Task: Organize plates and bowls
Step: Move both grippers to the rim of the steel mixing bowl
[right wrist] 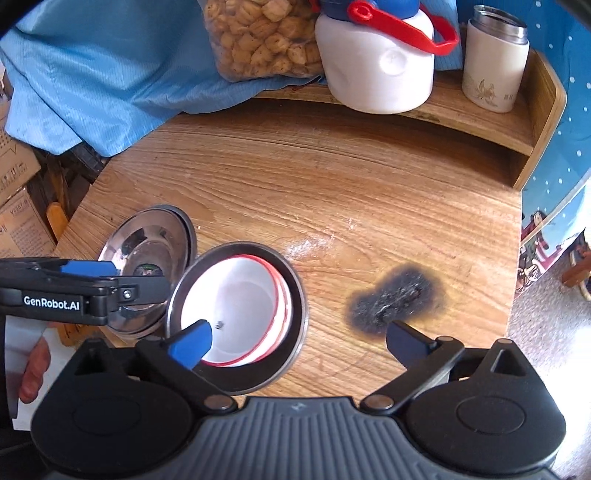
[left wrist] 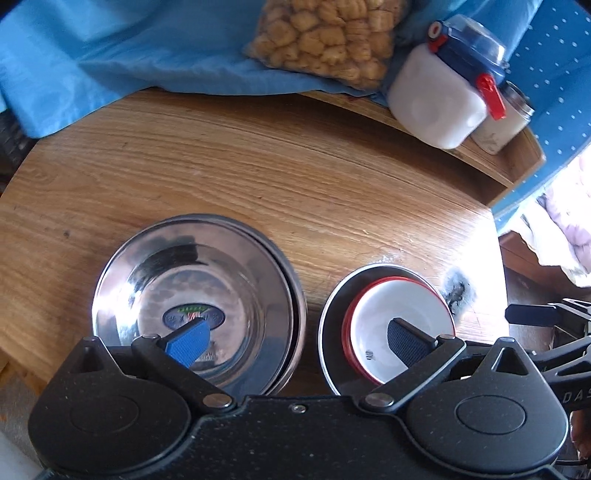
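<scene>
A stack of steel plates (left wrist: 199, 280) sits on the wooden table (left wrist: 258, 166), also in the right wrist view (right wrist: 151, 236). Beside it on the right, stacked white bowls with red rims (left wrist: 402, 314) sit in a dark steel plate (left wrist: 332, 332); the bowls (right wrist: 240, 306) and plate (right wrist: 291, 325) also show in the right wrist view. My left gripper (left wrist: 299, 339) is open and empty, hovering over both stacks. My right gripper (right wrist: 299, 341) is open and empty, its left finger above the bowls.
A bag of puffed snacks (left wrist: 325, 33) lies on blue cloth (left wrist: 129, 55) at the back. A white jug with a blue lid (right wrist: 380, 62) and a white thermos (right wrist: 495, 59) stand on a raised shelf. A burn mark (right wrist: 399, 295) marks the table.
</scene>
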